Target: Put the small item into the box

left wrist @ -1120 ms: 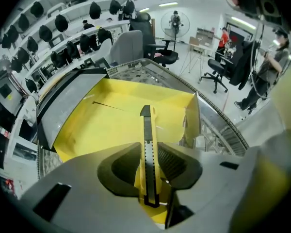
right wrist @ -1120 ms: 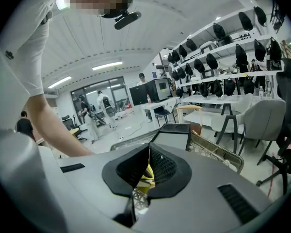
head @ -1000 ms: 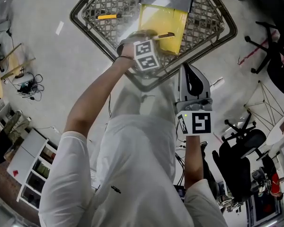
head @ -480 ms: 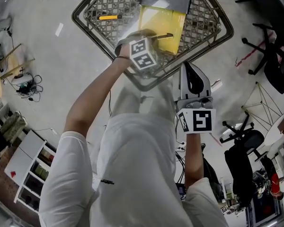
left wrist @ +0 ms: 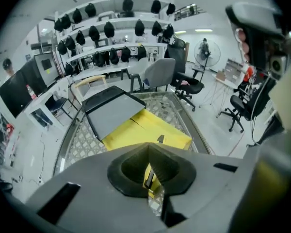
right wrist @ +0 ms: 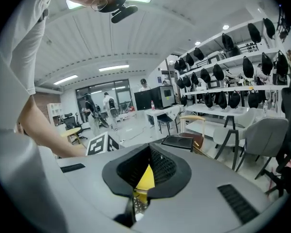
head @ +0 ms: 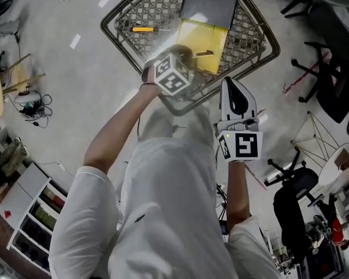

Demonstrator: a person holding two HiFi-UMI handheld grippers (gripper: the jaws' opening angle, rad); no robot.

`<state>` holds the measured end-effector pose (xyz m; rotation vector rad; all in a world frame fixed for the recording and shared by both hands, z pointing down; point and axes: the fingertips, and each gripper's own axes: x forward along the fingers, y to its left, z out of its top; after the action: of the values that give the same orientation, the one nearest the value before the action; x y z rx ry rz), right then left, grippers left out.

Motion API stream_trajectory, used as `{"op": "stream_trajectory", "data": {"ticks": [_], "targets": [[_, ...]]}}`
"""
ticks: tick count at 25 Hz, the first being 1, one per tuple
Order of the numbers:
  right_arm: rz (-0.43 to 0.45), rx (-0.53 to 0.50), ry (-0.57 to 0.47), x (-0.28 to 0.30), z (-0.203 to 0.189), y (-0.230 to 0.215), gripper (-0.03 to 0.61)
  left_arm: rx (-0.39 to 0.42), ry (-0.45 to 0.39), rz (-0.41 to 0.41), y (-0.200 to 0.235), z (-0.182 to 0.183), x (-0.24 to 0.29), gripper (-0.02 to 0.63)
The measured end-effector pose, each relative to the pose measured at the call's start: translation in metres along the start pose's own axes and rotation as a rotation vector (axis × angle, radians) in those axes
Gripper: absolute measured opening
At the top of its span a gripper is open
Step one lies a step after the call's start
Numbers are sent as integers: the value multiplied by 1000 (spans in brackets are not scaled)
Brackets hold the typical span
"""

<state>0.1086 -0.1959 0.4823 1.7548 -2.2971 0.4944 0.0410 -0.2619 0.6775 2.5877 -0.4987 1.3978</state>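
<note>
A yellow box (head: 205, 32) lies open on the mesh table (head: 157, 7), its grey lid (head: 210, 3) folded back. A small dark item (head: 203, 53) rests on the box's near part, also visible in the left gripper view (left wrist: 160, 139). My left gripper (head: 182, 56) hovers over the box's near left corner; its jaws (left wrist: 149, 154) are shut, and only a thin dark sliver shows in the slit. My right gripper (head: 231, 85) hangs at the table's near edge, right of the box, shut (right wrist: 150, 154) with nothing held.
A yellow-handled screwdriver (head: 144, 29) lies on the mesh at the left. Office chairs (head: 328, 80) stand to the right, and cables and shelves (head: 29, 106) to the left on the floor. Desks and shelving (left wrist: 111, 57) stand beyond the table.
The left gripper's marker cube has tilted and drawn back a little from the box. The small dark item stays on the yellow box. The right gripper has barely moved.
</note>
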Motion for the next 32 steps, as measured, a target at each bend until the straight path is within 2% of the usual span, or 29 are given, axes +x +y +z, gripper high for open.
{"op": "stream_trajectory", "data": {"ticks": [10,16,24,29,32], "targets": [[-32,-19,8,-18,25,14,-2,-165,-103,108,8,21,-101,2],[-45,-31,-7,-26,41,18,0,-321,-169,140,3,20,-164,2],[-20,-66,-20,-31,57,31,0,-402,-363,272,5,45,-262,2],[11,-65,-58,-32,78,39,0,-459,-436,343,9,42,-300,2],[7,-109,-63,-32,92,41,0,-485,-469,366,14,39,-317,2]]}}
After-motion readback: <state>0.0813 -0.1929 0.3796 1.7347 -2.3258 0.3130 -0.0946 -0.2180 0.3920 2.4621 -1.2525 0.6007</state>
